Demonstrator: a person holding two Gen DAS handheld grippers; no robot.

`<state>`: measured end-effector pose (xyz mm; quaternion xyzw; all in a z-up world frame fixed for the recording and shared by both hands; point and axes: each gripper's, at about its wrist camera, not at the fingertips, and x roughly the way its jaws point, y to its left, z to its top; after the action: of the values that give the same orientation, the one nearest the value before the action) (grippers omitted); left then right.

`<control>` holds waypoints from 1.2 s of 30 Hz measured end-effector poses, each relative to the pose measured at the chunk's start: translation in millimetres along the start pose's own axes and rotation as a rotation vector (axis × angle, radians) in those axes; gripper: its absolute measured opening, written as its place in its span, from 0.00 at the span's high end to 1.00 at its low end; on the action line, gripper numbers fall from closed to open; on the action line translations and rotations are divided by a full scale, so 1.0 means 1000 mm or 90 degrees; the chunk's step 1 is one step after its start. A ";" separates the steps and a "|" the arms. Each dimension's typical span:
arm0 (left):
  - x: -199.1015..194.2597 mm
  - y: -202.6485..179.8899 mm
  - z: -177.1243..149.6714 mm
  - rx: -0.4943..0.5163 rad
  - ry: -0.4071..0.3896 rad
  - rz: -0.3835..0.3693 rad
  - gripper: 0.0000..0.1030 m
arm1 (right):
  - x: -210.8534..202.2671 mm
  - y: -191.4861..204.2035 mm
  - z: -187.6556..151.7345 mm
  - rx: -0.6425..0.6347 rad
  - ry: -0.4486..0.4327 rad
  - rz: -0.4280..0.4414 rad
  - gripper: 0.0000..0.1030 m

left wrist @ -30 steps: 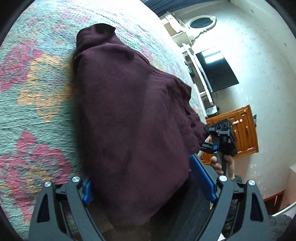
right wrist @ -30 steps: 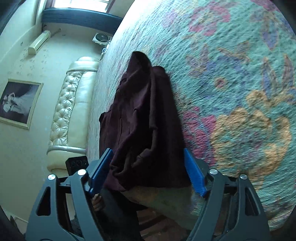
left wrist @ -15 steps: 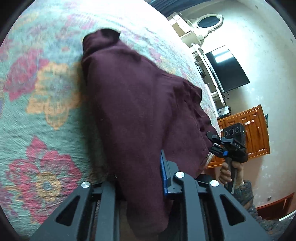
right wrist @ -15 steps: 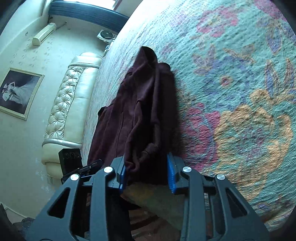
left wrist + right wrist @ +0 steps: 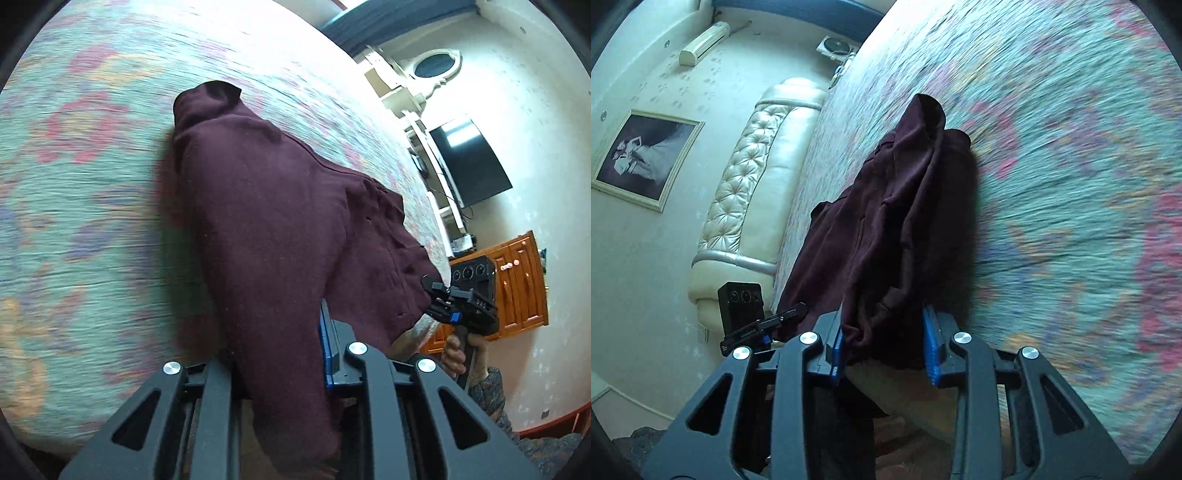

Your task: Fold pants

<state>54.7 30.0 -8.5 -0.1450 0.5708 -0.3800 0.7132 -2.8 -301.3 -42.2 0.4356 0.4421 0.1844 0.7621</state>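
Dark maroon pants (image 5: 273, 229) lie on a floral bedspread (image 5: 85, 206), their near end hanging over the bed's edge. My left gripper (image 5: 280, 354) is shut on one near corner of the pants. My right gripper (image 5: 884, 343) is shut on the other near corner of the pants (image 5: 886, 229), where the cloth bunches between its blue pads (image 5: 930, 347). Each gripper also shows in the other's view: the right one (image 5: 458, 306) and the left one (image 5: 753, 325). The far end of the pants rests folded on the bedspread (image 5: 1071, 184).
A cream tufted headboard (image 5: 738, 206) and a framed picture (image 5: 642, 158) are on the right gripper's left. A wall television (image 5: 469, 162) and a wooden cabinet (image 5: 517, 288) stand beyond the bed's side. The bed edge runs just under both grippers.
Both grippers closed on the pants' near edge over the last second. Now both views are blurred as the grippers pull back with the cloth.
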 end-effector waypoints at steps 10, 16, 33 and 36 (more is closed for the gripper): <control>-0.010 0.019 -0.011 -0.019 -0.006 -0.004 0.81 | 0.020 -0.002 -0.006 0.006 0.025 0.003 0.69; -0.005 0.021 -0.011 -0.025 -0.004 -0.018 0.81 | 0.018 -0.005 -0.010 0.014 0.020 0.008 0.69; -0.006 0.032 -0.011 -0.017 0.003 -0.026 0.77 | 0.012 -0.013 -0.010 0.031 0.013 0.020 0.67; -0.005 0.027 -0.012 0.002 0.002 -0.004 0.68 | 0.011 -0.015 -0.010 0.035 0.012 0.021 0.67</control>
<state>53.9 54.7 -25.9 -0.1446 0.5710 -0.3836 0.7112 -6.7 -297.7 -62.6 0.4617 0.4470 0.1891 0.7424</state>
